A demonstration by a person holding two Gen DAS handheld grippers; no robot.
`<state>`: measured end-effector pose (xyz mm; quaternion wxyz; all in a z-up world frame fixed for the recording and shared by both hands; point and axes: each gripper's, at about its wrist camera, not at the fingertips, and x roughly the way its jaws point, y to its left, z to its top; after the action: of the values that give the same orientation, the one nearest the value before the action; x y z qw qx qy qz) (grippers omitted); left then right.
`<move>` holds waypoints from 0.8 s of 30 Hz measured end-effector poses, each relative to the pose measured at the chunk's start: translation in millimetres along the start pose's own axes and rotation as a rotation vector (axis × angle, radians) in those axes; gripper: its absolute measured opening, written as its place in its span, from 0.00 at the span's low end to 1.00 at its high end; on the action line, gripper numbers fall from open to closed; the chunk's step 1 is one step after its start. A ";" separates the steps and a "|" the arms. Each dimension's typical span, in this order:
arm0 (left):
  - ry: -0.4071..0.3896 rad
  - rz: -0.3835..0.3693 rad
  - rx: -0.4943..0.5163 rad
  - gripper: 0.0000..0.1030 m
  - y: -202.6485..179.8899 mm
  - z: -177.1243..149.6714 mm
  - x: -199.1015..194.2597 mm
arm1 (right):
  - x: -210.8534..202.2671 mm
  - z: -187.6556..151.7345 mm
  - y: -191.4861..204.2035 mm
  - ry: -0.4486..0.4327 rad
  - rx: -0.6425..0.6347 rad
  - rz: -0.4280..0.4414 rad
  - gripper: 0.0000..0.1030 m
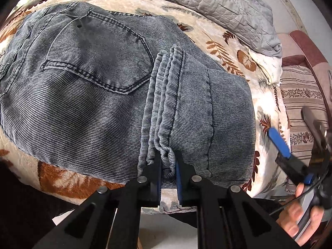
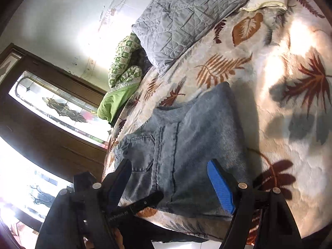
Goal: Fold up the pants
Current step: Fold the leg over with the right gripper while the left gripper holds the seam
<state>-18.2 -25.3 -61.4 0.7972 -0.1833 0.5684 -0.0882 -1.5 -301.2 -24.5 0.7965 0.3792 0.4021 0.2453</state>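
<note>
Grey-blue jeans (image 1: 83, 83) lie folded on a leaf-patterned blanket (image 1: 228, 47), back pocket up, with the stacked leg hems (image 1: 164, 103) laid across them. My left gripper (image 1: 168, 164) is shut on the near end of those hems, close to the bed's front edge. My right gripper (image 1: 278, 143) hangs at the right beyond the jeans, held by a hand (image 1: 300, 217). In the right wrist view the right gripper (image 2: 170, 182) stands open above the near edge of the jeans (image 2: 186, 137), with nothing between its blue pads (image 2: 221, 186).
A grey quilted cover (image 1: 217, 6) lies at the far side of the bed. A green patterned blanket (image 2: 122, 72) is bundled by the wall. A striped cushion (image 1: 300, 95) sits right of the bed. A dark wooden door with glass (image 2: 51, 108) stands beyond.
</note>
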 end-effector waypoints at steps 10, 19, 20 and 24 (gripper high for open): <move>-0.058 -0.068 0.006 0.40 -5.3 3.2 -34.7 | 67.0 58.9 -65.2 0.170 0.292 0.048 0.76; -0.017 0.067 0.156 0.58 -22.8 5.7 2.1 | 8.3 7.3 -45.3 0.111 0.230 0.110 0.77; -0.045 0.083 0.194 0.58 -25.4 3.7 5.3 | 6.8 -2.4 -50.6 0.122 0.248 0.109 0.78; -0.079 0.097 0.232 0.59 -38.1 5.4 -10.6 | 8.7 -21.6 -76.2 0.128 0.312 0.129 0.79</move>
<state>-14.1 -55.5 -35.7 0.8380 -0.0655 0.5309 -0.1077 -8.0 -331.5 -97.8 0.6835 0.5066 0.4599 0.2541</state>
